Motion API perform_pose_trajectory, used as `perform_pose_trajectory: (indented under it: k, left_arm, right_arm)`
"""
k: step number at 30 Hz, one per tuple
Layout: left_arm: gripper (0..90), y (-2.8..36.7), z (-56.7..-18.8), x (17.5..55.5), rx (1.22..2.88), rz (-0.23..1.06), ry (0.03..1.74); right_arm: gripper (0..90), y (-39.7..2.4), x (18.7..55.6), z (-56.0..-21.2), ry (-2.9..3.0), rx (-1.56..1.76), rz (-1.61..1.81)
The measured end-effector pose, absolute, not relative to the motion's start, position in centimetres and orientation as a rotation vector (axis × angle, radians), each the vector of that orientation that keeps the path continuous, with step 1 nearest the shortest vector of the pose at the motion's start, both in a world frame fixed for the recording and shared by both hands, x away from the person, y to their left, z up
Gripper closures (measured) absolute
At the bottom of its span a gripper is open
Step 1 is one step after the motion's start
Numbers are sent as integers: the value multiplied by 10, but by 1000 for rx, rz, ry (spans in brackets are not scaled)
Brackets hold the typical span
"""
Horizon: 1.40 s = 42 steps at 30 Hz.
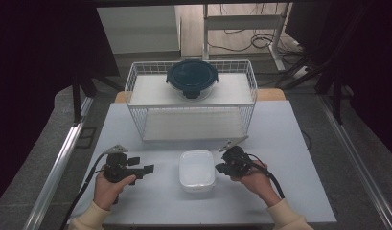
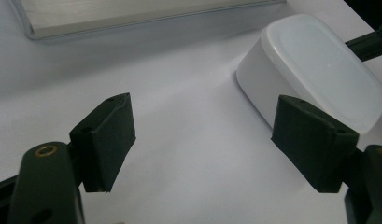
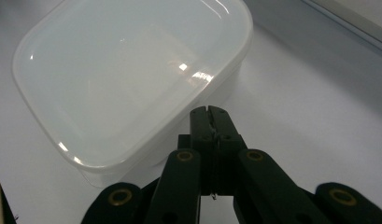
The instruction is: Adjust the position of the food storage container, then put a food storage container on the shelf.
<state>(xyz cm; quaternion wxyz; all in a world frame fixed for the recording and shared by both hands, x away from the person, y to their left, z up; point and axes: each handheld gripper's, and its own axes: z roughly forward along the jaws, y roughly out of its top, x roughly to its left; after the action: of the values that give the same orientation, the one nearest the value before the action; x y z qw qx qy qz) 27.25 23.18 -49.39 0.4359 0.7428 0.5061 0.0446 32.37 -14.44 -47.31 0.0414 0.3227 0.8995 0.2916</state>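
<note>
Right gripper (image 3: 209,112), jaws pressed together and empty, sits just beside the box (image 1: 197,169); left gripper (image 1: 144,169), wide open beside the box, grips nothing, so moving it is not yet begun.

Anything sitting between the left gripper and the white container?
No. The high view shows bare table between the left gripper and the white container.

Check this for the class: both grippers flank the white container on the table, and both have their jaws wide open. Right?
Not quite. The left gripper is open, but the right gripper has its jaws shut together, as the right gripper view shows. Both do flank the white container on the table.
</note>
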Motion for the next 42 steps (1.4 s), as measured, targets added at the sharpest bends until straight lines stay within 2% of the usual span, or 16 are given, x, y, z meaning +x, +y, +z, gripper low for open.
perform_pose_trajectory:
  k: [5,23,25,27,30,33,36,42]
  left_arm:
    - [210,232,-494,272,1840,115,1264]
    - [216,238,-487,270,1809,131,1241]
    - [216,238,-487,270,1806,124,1239]
    - [217,237,-487,270,1805,124,1239]
    - [215,236,-486,268,1803,124,1238]
    - [214,236,-483,266,1788,124,1231]
    - [213,235,-480,265,1775,125,1226]
    - [215,228,-475,266,1750,70,1187]
  right_arm:
    - [892,-147,324,-471,2734,988,906]
    - [866,-214,311,-453,2458,1215,1285]
    - [821,-219,310,-452,2424,1247,1352]
    - [723,-223,310,-452,2393,1288,1428]
    - [465,-225,310,-452,2342,1330,1451]
    - [338,-225,310,-452,2300,1360,1479]
    - [285,-224,311,-453,2296,1377,1501]
    - [275,-218,312,-458,2325,1397,1524]
